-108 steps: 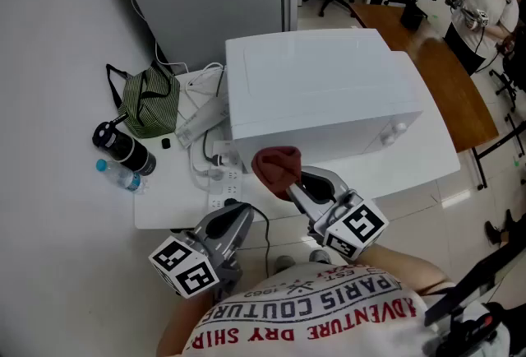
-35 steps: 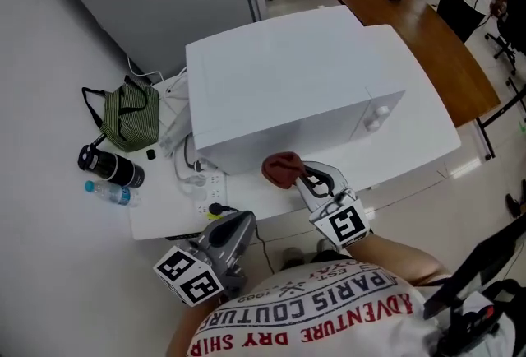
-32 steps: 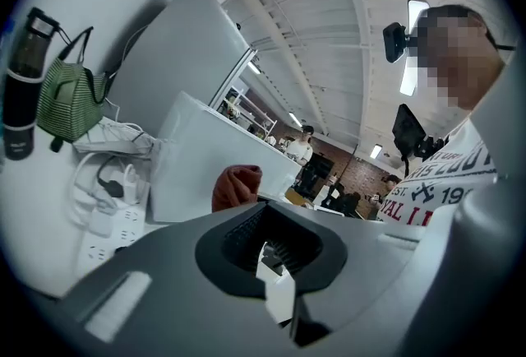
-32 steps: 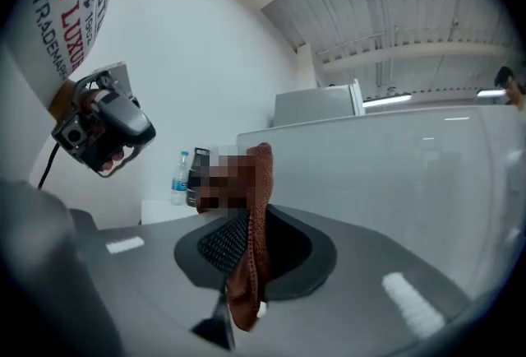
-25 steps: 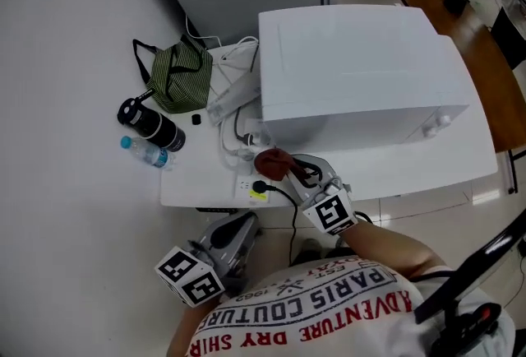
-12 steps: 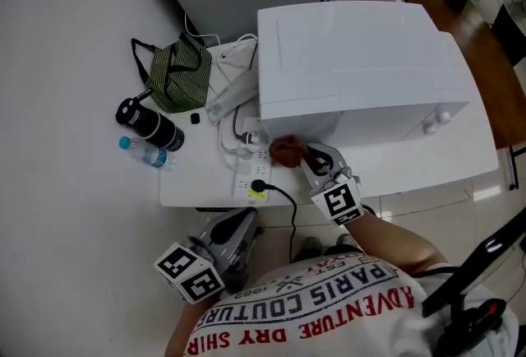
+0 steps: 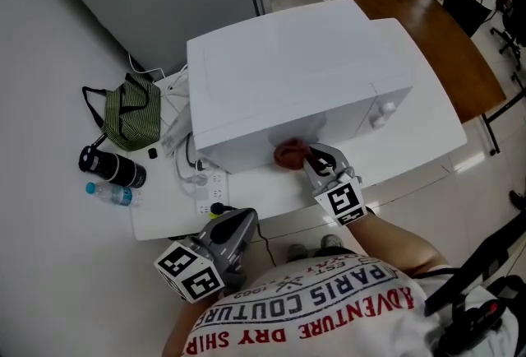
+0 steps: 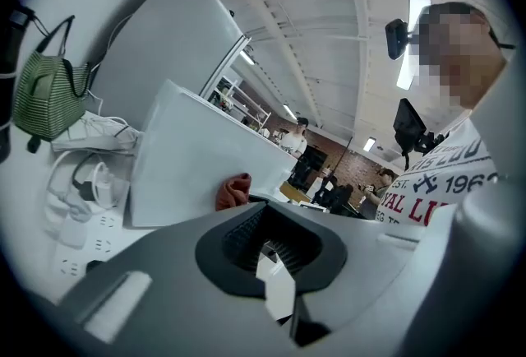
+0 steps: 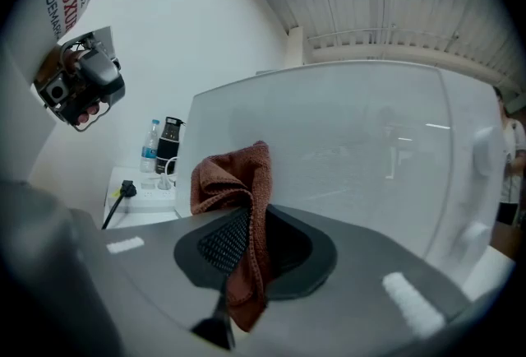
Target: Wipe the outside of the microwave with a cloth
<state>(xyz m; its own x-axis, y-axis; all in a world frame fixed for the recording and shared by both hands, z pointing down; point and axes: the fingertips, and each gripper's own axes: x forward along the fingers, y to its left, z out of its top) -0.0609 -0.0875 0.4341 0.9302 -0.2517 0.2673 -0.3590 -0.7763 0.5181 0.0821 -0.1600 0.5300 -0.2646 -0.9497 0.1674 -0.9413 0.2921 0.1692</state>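
One red-brown cloth (image 7: 289, 154) is sitting bunched against the near side of the one white microwave (image 7: 288, 76), low on that panel, at about 6 o'clock of the oven's body in the head view. The microwave is standing on a white table (image 7: 164, 211) with its door shut.

The right gripper (image 7: 309, 158) is clamping the cloth: its jaws are closing narrowly on a hanging fold, and the rest of the cloth is bulging up past the tips toward the panel. This gripper is pointing toward 11 o'clock, with its marker cube nearest the person.

The left gripper (image 7: 238, 224) is hanging at 7 o'clock of the cloth, beyond the table's near edge and close to the person's shirt. Its jaws are meeting with nothing between them, and it is pointing toward 1 o'clock.

At 9 o'clock of the microwave, one green striped bag (image 7: 131, 113) is sitting with its handles up; its contents are not showing. At 8 o'clock, one dark flask (image 7: 113, 168) and one clear water bottle (image 7: 111, 194) are lying side by side. White cables (image 7: 177, 129) and one power strip (image 7: 212, 183) are lying between the bag and the microwave. At 2 o'clock, a brown wooden table (image 7: 427, 26) is adjoining the white one.
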